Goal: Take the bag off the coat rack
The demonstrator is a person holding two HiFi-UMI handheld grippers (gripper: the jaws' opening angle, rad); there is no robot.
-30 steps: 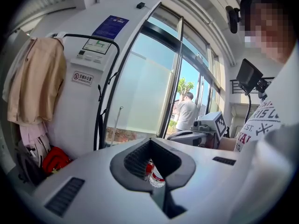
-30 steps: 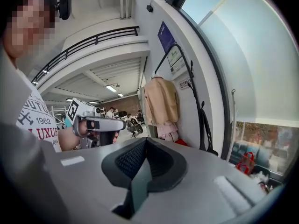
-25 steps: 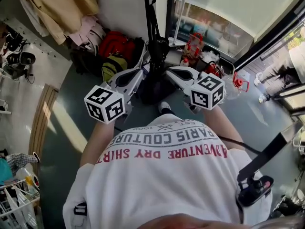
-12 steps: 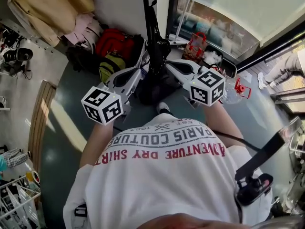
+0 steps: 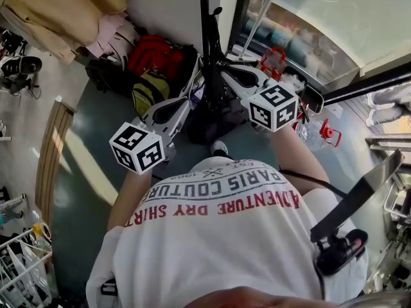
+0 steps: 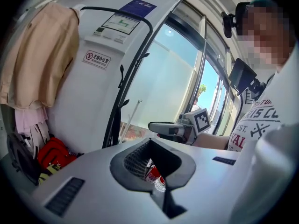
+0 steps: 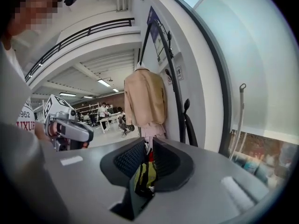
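The person's white T-shirt carried print that read upside down from the head view: "PARIS COUTURE" in grey, with "ADVENTURE DRY SHIRT" in red beneath it. On the white wall behind the coat rack were a small sign with a red prohibition circle and, higher up, a blue label. Their characters were too small to read. A dark bag sat low against the rack's pole, seemingly hung there, though its strap could not be made out. Left of the rack's foot, a red bag and a yellow-green bag lay on the floor, with a beige jacket beyond them. The left tongs, near the rack, were parted a little and empty. The right tongs, just right of the pole, showed only a narrow slit and gripped nothing. Well left of the rack stood a white wire basket, its contents unclear.
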